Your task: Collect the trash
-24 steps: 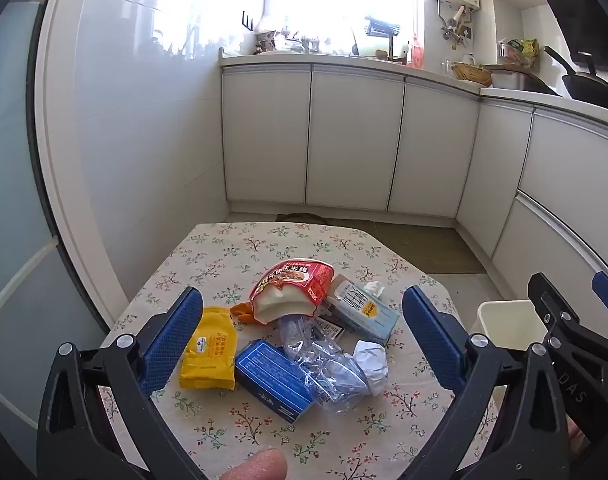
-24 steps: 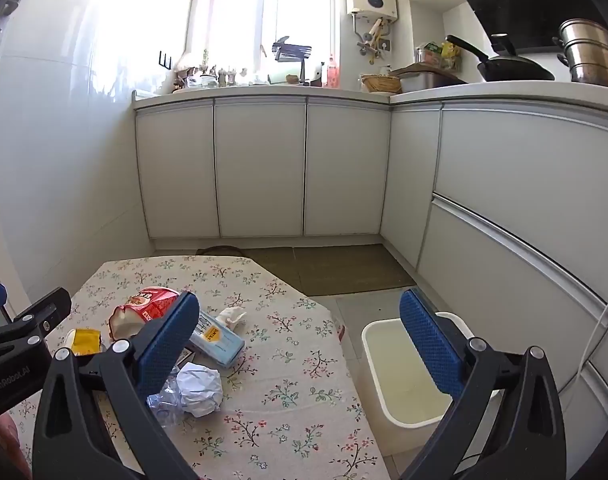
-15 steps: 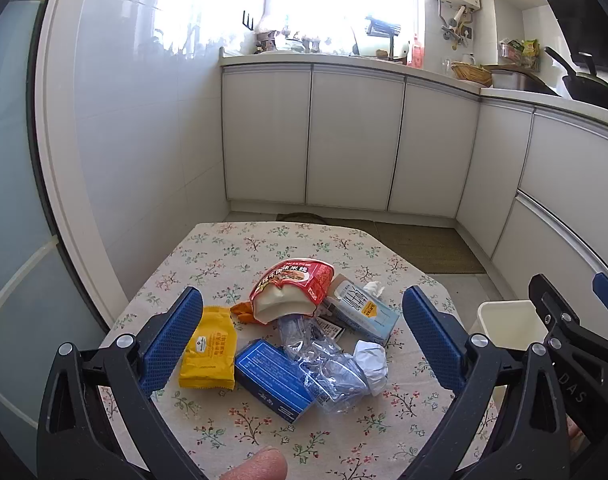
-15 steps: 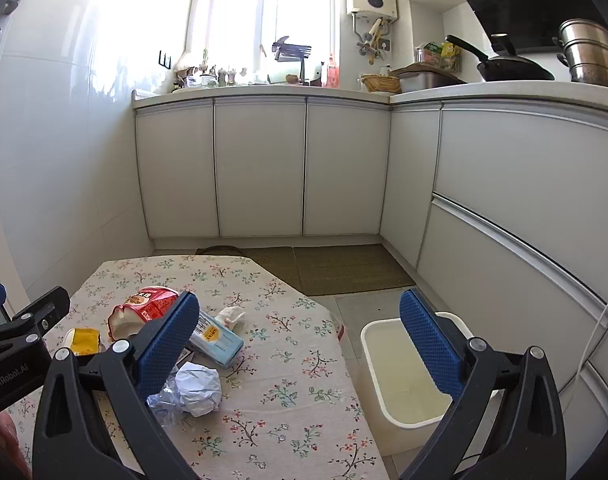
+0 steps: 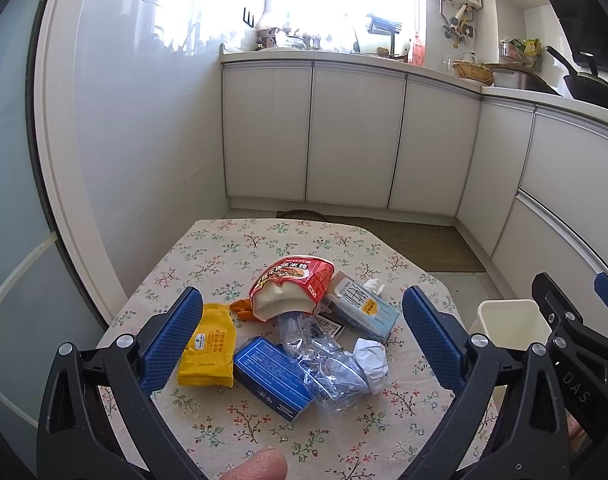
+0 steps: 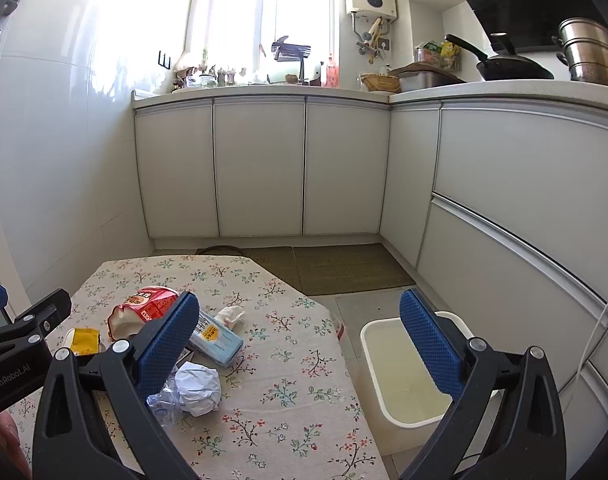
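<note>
Trash lies in a heap on the floral table: a red noodle cup on its side, a yellow packet, a dark blue box, a light blue carton, crushed clear plastic and a crumpled white paper ball. My left gripper is open and empty above the heap. My right gripper is open and empty over the table's right edge, with the paper ball at its lower left. A white bin stands on the floor right of the table.
White kitchen cabinets run along the back and right walls. A brown mat lies on the floor beyond the table. A white tiled wall and a glass door frame stand to the left.
</note>
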Available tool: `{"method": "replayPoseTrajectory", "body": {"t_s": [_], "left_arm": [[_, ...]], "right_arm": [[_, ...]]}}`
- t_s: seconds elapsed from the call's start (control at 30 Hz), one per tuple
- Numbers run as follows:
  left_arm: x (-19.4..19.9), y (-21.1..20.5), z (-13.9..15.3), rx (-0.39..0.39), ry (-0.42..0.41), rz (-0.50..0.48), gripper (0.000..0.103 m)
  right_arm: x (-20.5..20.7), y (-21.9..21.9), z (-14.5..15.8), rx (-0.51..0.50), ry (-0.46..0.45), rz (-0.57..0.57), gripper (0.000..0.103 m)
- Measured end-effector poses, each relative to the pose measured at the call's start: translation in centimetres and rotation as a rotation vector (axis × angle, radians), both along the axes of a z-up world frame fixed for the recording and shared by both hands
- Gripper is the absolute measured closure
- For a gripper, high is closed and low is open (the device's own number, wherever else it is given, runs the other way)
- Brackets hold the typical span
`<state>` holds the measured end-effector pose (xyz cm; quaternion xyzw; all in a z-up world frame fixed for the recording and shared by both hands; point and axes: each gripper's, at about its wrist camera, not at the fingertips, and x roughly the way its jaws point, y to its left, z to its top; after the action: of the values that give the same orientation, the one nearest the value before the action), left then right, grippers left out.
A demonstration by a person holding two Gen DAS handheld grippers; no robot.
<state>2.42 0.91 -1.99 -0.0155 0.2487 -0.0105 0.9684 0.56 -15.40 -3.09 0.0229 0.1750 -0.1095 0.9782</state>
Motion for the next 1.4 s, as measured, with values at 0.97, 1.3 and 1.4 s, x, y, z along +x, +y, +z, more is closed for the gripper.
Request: {"method": "replayPoseTrajectory", "body": {"t_s": [0.97, 1.3, 1.4], "left_arm": [[0.4, 0.2, -0.9, -0.012, 0.032, 0.003, 0.007], [4.3, 2.7, -1.1, -0.12, 0.159, 0.037, 0.007], [6.0, 4.1, -2.0, -0.194, 0.234, 0.053, 0.007]], "right_arm": [[0.1, -0.1, -0.2, 0.013, 0.016, 0.002, 0.005], [4.3, -1.2, -1.3, 0.224, 0.198, 0.061, 0.005], [6.0, -2.1, -2.1, 0.311, 0.313, 0.06, 0.005]]}}
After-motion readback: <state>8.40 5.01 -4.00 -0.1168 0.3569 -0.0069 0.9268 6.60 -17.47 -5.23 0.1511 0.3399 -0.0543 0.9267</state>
